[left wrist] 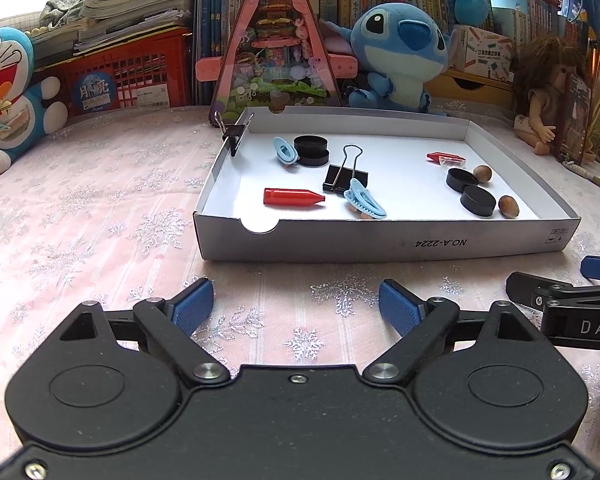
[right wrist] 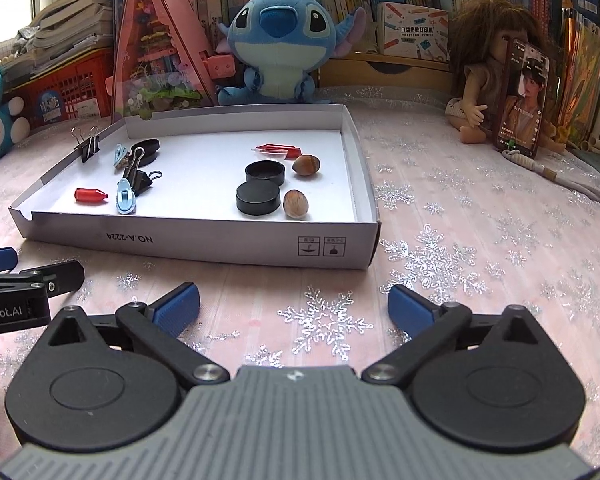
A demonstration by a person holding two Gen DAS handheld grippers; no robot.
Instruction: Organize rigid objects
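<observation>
Both spread wide and empty: left gripper (left wrist: 296, 307) and right gripper (right wrist: 294, 307), low over the tablecloth (right wrist: 480, 248) just before the box (left wrist: 380, 242). Inside the box: caps (right wrist: 258, 198), nuts (right wrist: 296, 204), binder clips (left wrist: 346, 178), blue clips (left wrist: 364, 199), red tips (left wrist: 292, 197).

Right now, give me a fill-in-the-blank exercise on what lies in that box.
1. The two hazelnuts lie in the white box beside the black ____ caps.
2. One binder clip is clamped on the box's ____ wall.
3. Both grippers, left gripper and right gripper, are ____ and hold nothing.
4. The two plastic clips are light ____.

Missing words: round; left; open; blue
</observation>
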